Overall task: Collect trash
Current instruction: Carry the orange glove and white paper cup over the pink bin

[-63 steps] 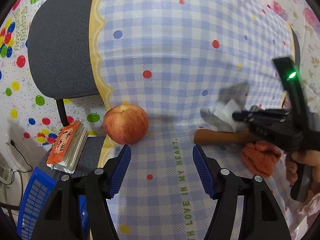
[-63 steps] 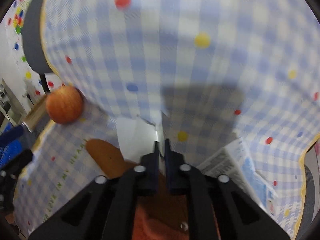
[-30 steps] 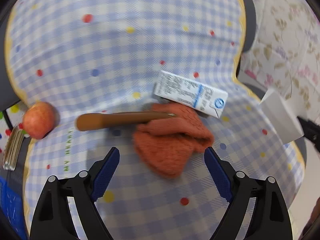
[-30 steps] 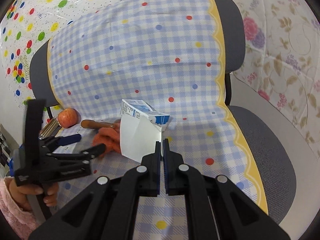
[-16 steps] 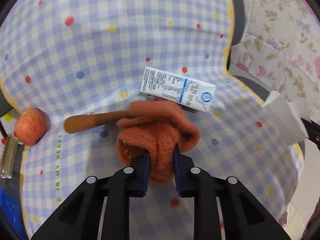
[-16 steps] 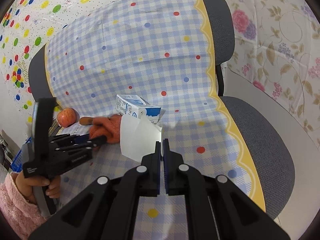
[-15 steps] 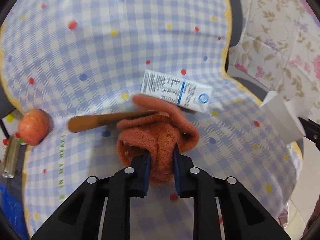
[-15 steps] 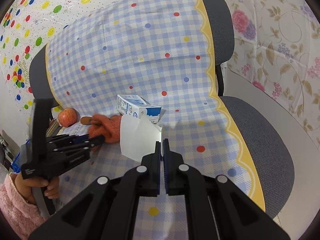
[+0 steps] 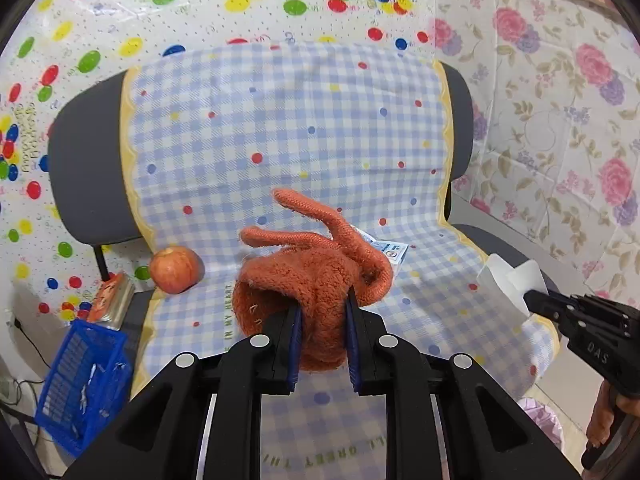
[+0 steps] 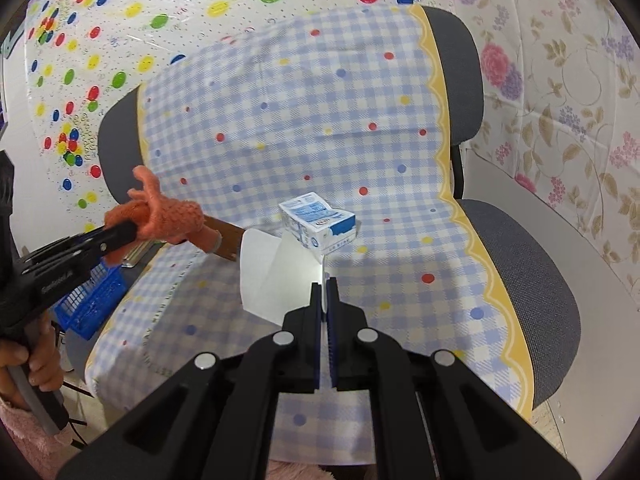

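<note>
- The chair (image 10: 520,248) with its checked cover (image 9: 280,128) carries the clutter; a moment ago the glove lay on the seat over a wooden handle.
- The orange glove (image 9: 316,280) is now lifted clear, clamped in the left claw (image 9: 320,336).
- The milk carton (image 10: 318,224) still sits on the seat, likely the next trash.
- The white paper (image 10: 276,280) stays pinched in the closed right claw (image 10: 324,300), held over the seat.
- The apple (image 9: 175,264) rests by the seat's left edge.

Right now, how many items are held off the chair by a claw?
2: the orange glove in the left claw, the white paper in the right claw. None hidden, apparently.
</note>
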`<state>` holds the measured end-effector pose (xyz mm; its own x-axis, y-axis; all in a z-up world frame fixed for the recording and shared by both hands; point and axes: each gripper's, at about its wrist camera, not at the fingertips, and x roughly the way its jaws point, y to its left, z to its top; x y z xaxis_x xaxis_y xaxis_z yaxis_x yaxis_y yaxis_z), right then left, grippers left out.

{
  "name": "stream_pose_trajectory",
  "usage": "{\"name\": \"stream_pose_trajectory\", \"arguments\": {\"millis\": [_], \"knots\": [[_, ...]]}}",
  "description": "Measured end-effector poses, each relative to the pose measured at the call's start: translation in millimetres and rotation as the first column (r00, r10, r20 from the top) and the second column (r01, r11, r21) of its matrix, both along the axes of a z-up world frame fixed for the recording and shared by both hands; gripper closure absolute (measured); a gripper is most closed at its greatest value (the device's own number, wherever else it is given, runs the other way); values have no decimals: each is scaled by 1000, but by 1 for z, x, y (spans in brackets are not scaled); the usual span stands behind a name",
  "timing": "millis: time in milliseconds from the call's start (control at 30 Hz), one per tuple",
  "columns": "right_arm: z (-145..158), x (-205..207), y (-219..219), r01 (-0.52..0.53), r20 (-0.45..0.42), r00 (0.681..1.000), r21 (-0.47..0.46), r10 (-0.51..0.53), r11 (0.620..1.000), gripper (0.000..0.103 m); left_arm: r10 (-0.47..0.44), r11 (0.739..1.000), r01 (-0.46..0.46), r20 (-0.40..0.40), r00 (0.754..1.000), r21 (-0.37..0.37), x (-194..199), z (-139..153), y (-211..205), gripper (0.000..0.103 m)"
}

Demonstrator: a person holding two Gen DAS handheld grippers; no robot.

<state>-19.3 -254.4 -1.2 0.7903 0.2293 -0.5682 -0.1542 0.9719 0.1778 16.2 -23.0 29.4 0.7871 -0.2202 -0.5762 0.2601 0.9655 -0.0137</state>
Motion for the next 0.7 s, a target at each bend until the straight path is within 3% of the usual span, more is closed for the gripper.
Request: {"name": "stream_pose_trajectory", "arguments": {"millis": [467,700], "knots": [[24,-47,21,-29,50,998,-12,29,1000,100,3,999,-2,53,999,-35,-69,18,24,83],[36,-86,15,-25,98,995,-18,27,1000,100,-33,997,39,82,996,-71,-103,30,24,83]]}}
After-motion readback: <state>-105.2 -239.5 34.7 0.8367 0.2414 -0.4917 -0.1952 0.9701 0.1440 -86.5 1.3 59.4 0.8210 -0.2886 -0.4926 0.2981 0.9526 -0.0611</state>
